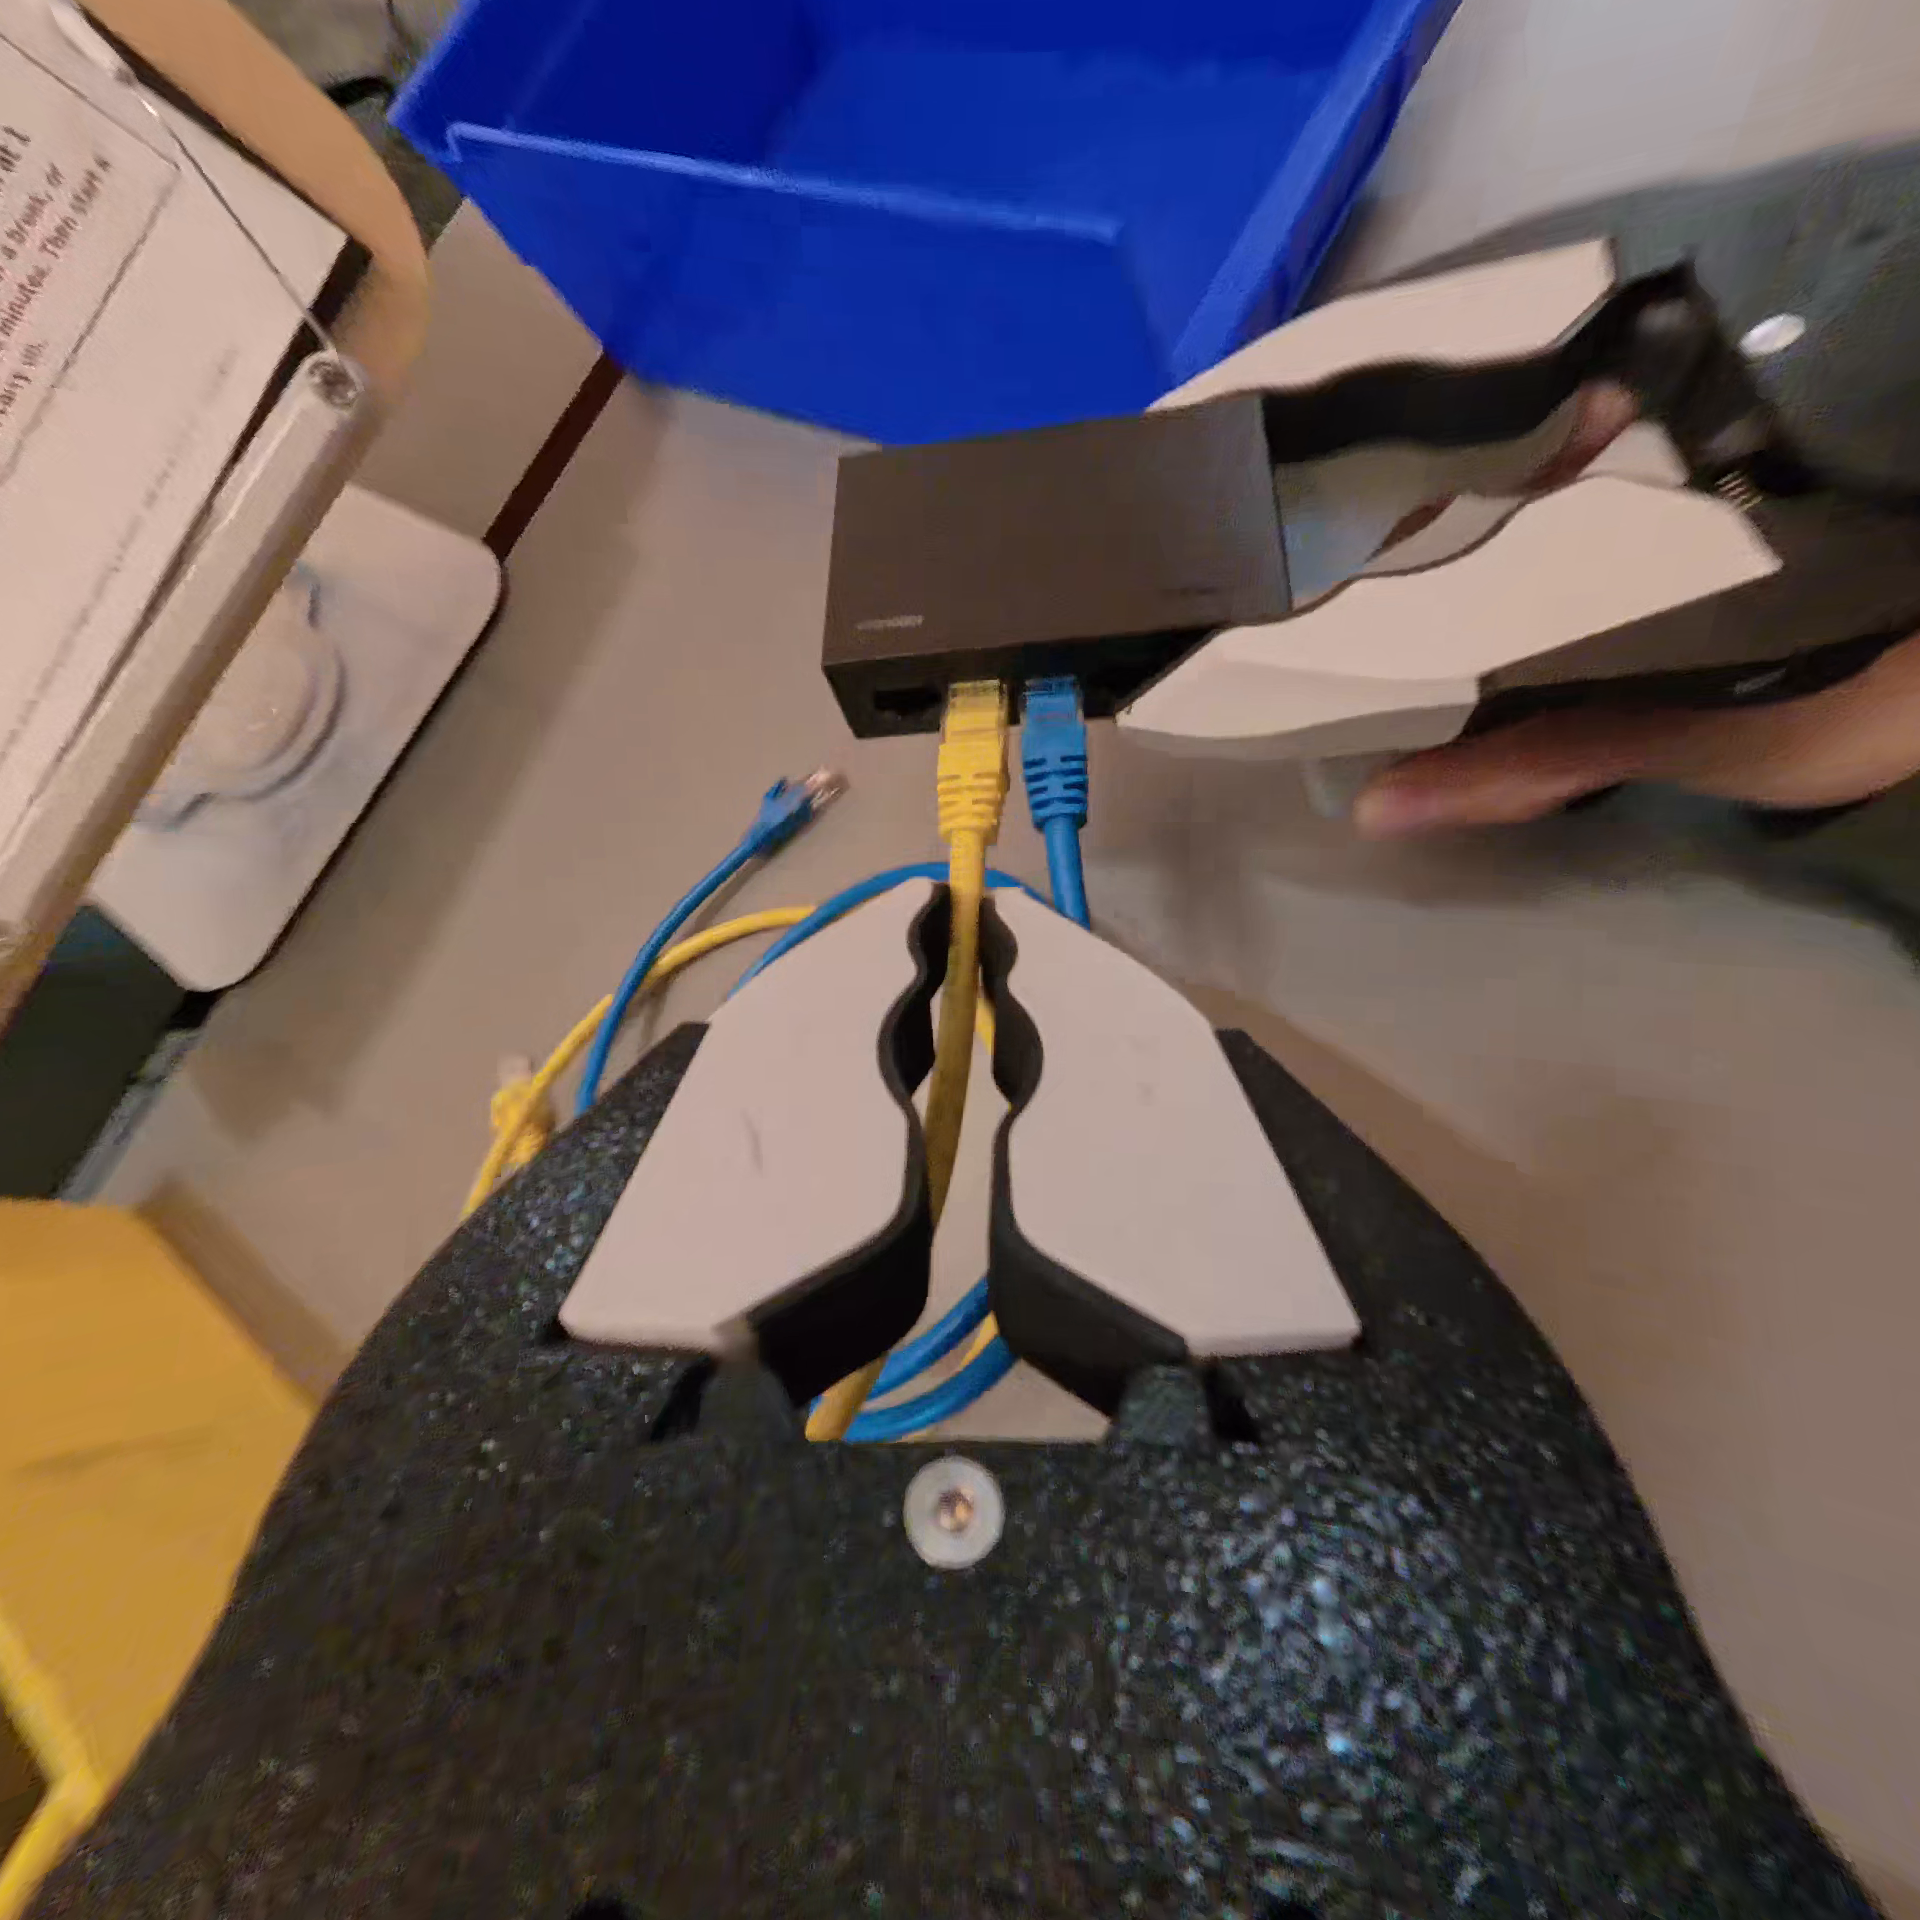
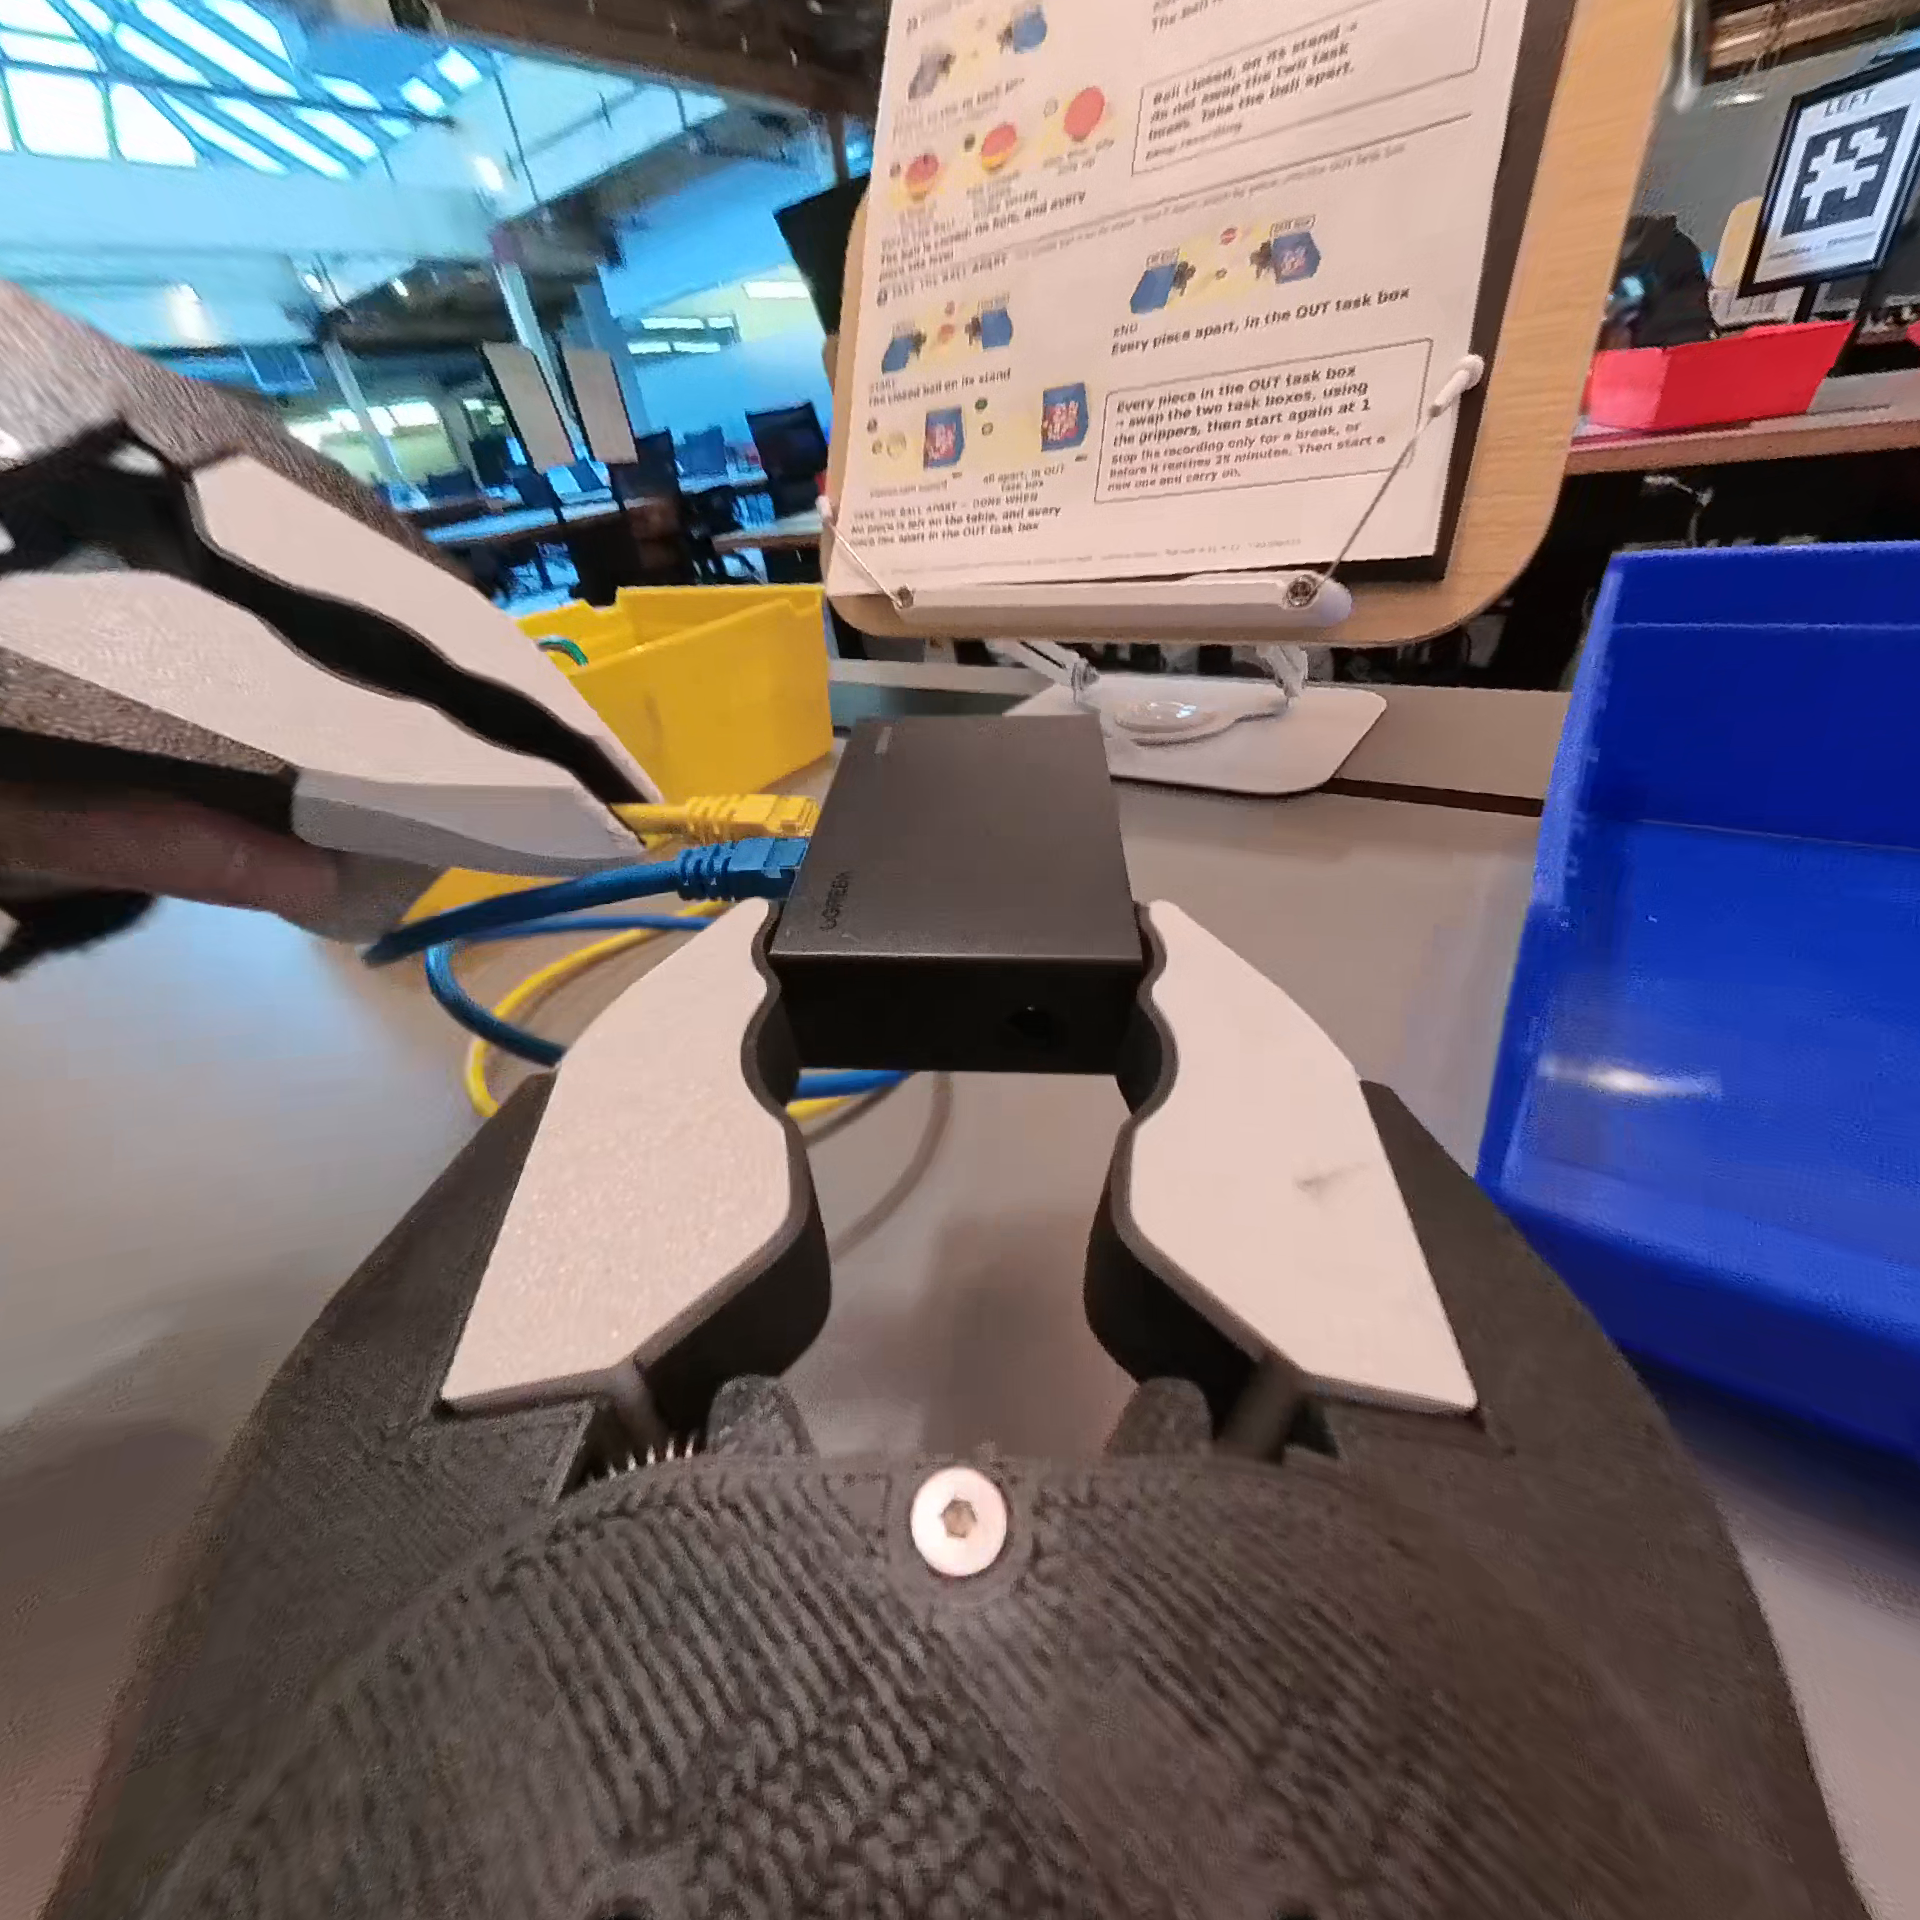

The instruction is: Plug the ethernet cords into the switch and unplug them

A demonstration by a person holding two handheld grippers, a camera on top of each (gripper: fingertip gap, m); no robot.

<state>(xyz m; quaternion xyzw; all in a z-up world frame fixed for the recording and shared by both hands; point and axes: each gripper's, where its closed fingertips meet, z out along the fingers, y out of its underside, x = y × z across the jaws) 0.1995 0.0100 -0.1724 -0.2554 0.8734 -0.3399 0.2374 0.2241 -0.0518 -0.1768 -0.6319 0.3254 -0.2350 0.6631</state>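
The black switch (image 1: 1049,540) lies on the grey table. My right gripper (image 2: 956,925) is shut on its near end, one finger on each side; it also shows in the left wrist view (image 1: 1148,566). A yellow plug (image 1: 971,743) and a blue plug (image 1: 1055,743) sit side by side in the switch's ports. My left gripper (image 1: 964,904) is closed around the yellow cord (image 1: 961,1039) a little behind its plug; it also shows in the right wrist view (image 2: 623,821). The cords' other ends, a blue plug (image 1: 795,805) and a yellow plug (image 1: 514,1117), lie loose on the table.
A blue bin (image 1: 883,208) stands just behind the switch, to the right in the right wrist view (image 2: 1714,987). A yellow bin (image 2: 707,675) is at the left. An instruction sheet on a stand (image 2: 1174,312) with a white base (image 1: 312,727) stands at the table's far side.
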